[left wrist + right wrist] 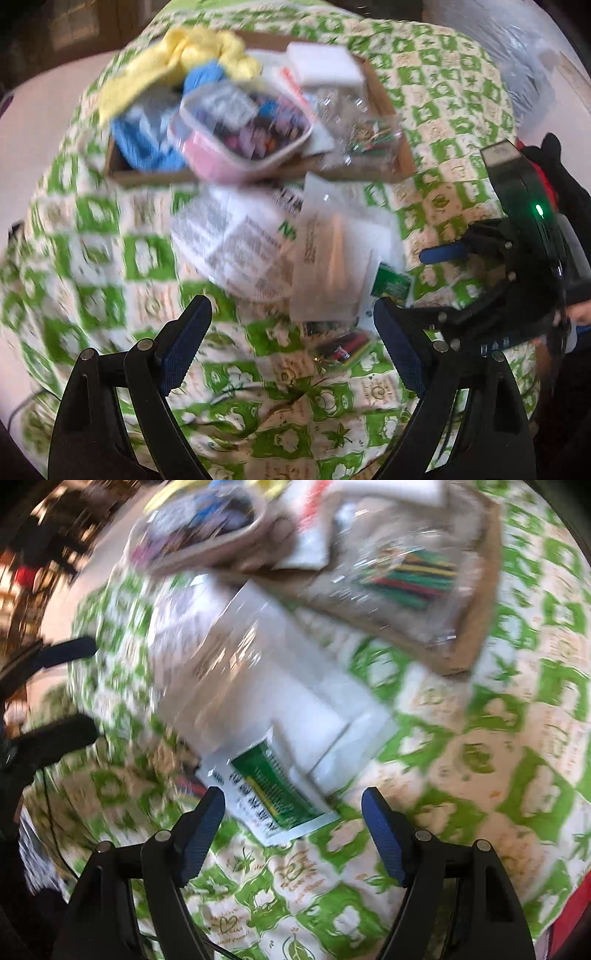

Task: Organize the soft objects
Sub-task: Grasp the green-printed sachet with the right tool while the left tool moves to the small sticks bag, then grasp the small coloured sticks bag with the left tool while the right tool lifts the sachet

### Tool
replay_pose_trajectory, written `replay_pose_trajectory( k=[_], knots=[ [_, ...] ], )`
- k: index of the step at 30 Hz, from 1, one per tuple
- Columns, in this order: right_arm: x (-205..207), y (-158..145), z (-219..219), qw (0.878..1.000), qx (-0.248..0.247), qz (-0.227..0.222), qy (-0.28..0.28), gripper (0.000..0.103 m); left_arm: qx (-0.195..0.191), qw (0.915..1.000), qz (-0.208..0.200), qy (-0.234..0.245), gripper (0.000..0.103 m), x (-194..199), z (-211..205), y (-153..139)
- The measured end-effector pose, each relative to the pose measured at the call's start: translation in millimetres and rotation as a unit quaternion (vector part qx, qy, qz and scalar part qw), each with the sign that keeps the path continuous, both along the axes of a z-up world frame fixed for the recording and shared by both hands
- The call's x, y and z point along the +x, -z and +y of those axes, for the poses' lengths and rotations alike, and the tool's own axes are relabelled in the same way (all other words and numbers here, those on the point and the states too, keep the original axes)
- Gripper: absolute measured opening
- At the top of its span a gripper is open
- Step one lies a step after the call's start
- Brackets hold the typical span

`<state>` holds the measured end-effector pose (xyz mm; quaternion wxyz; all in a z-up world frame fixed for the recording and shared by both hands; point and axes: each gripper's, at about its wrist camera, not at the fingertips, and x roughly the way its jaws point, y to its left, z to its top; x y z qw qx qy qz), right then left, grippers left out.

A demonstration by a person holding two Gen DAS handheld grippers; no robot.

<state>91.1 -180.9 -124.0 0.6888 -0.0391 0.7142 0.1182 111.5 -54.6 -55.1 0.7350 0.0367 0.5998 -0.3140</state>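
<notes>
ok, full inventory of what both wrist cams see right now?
cardboard tray: one, brown, far side of the cloth
yellow cloth: one, in tray, far left
blue cloth: one, in tray, left
pink-rimmed container: one, clear lid, in tray
white foam block: one, tray far corner
bag of coloured sticks: one, clear, tray right
plastic packets: a pile, white and clear, on cloth before the tray
green-label packet: one, nearest pile edge
tablecloth: green-white check
left gripper: open, empty
right gripper: open, above green-label packet
</notes>
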Motion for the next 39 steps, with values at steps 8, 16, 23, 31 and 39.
replay_pose_trajectory(
  k=[8,16,23,31,39],
  knots=[
    [-22,35,41,0.993,-0.064,-0.001,-0.095,0.078,0.010,0.9999,0.010,-0.003,0.090,-9,-1,20],
    [-20,30,24,0.998,-0.038,-0.009,-0.055,0.053,0.038,0.9879,-0.013,0.150,0.090,-56,-37,28],
    [-9,10,-11,1.000,-0.012,-0.021,-0.002,0.052,0.067,0.9747,-0.013,0.213,0.090,-76,-72,49],
    [20,-20,-53,0.998,0.002,-0.041,0.043,0.053,0.102,0.9727,-0.040,0.205,0.068,-72,-96,68],
    [18,-37,-73,0.997,0.013,-0.045,0.065,0.054,0.042,0.9796,-0.026,0.195,0.024,-86,-79,46]
  ],
)
